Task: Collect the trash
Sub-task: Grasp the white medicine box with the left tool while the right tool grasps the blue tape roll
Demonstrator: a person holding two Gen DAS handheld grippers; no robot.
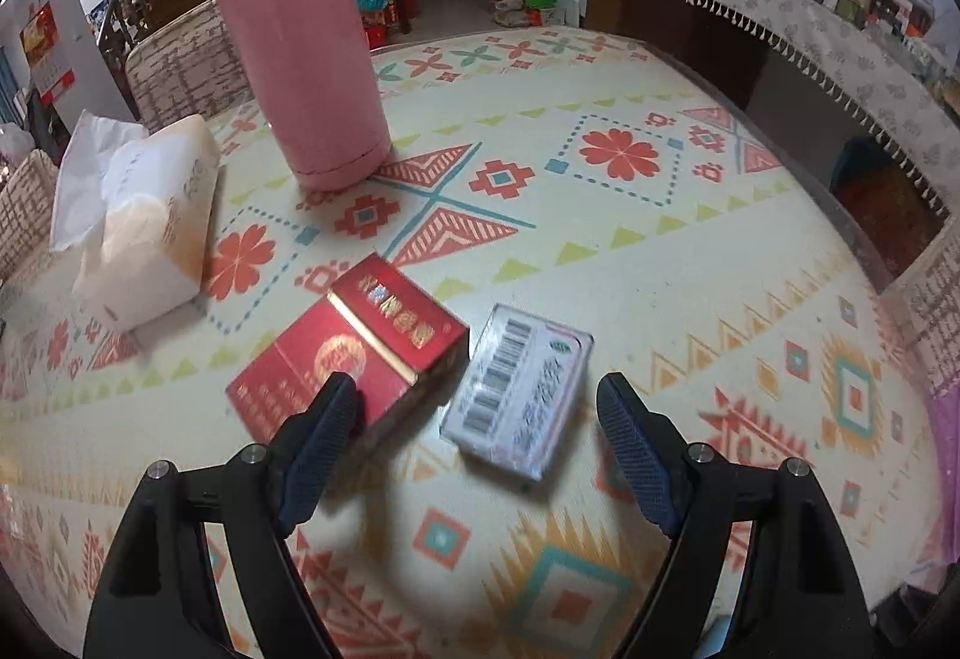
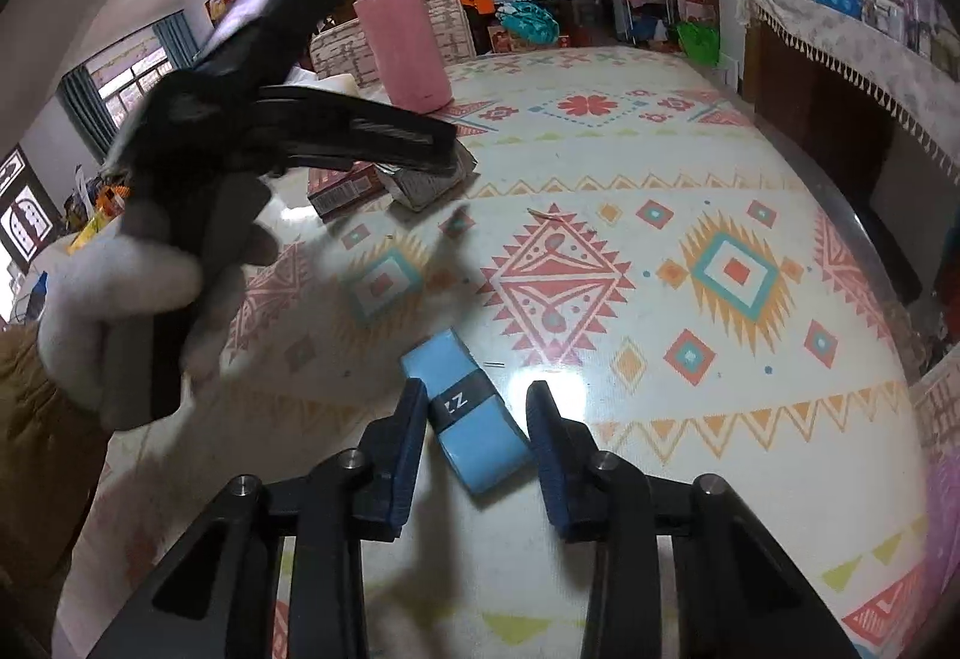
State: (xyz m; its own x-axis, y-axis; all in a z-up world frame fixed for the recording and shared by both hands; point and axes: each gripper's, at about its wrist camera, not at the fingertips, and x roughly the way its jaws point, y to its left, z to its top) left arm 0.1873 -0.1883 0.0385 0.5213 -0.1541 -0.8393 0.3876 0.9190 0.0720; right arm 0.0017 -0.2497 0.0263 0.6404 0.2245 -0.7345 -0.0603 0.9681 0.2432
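A red cigarette box [image 1: 348, 353] and a white barcoded box [image 1: 519, 395] lie side by side on the patterned tablecloth [image 1: 630, 251]. My left gripper [image 1: 477, 386] hovers open just above them, its left finger overlapping the red box and the white box below the gap. In the right wrist view, a white-gloved hand [image 2: 114, 299] holds that gripper [image 2: 441, 149] over the red box [image 2: 342, 191] and the white box [image 2: 423, 188]. A small blue box with a black band [image 2: 468, 407] sits between the fingers of my right gripper [image 2: 477, 388], both pads against its sides.
A tall pink bottle [image 1: 300, 59] stands at the back left of the table, with a soft tissue pack [image 1: 144, 227] beside it. Chairs [image 1: 180, 59] line the far edge. A cloth-covered sideboard [image 1: 810, 17] stands to the right, past the table's edge.
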